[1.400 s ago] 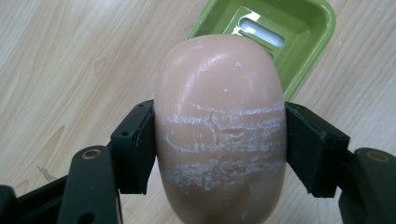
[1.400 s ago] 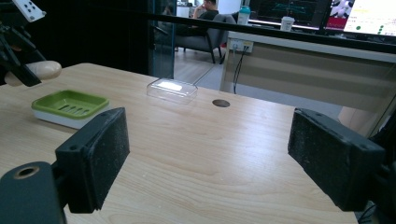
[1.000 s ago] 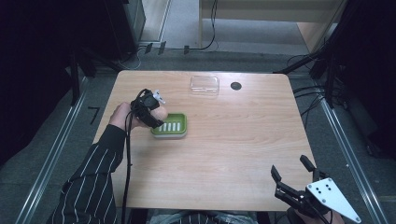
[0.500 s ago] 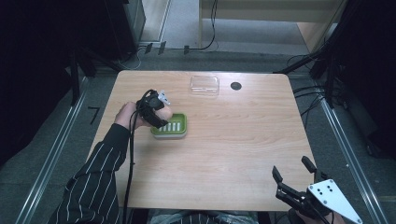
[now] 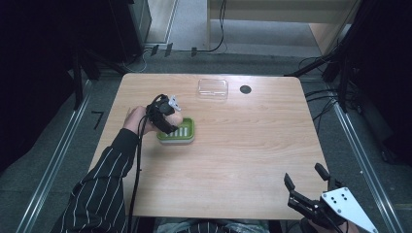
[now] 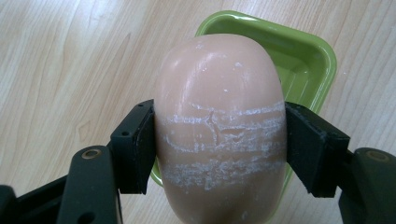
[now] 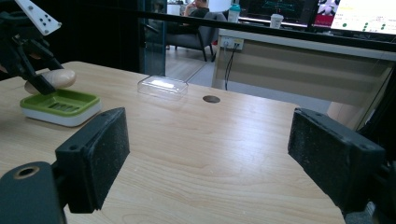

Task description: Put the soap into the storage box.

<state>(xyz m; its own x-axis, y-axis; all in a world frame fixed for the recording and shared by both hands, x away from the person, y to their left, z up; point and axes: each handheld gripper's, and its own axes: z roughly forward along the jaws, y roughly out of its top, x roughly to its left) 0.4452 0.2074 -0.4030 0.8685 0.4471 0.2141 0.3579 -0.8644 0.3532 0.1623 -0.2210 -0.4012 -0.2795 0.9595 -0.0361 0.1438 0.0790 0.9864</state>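
A pink, scuffed bar of soap [image 6: 219,126] is clamped between the jaws of my left gripper [image 5: 167,118], which is shut on it. It hangs just above the left end of a green soap dish [image 5: 179,132] on the wooden table [image 5: 243,145]. In the right gripper view the soap [image 7: 57,78] sits over the green soap dish [image 7: 58,107], with the left gripper [image 7: 44,80] on it. My right gripper [image 5: 307,178] stands open at the table's near right corner, with nothing between its pads [image 7: 95,156].
A clear plastic lid [image 5: 213,89] lies near the far edge, with a small round black hole [image 5: 245,89] in the tabletop just right of it. A cable [image 5: 137,160] trails from the left gripper along the striped sleeve.
My left gripper has carried the soap a little right, over the dish's left end. The right gripper has barely shifted.
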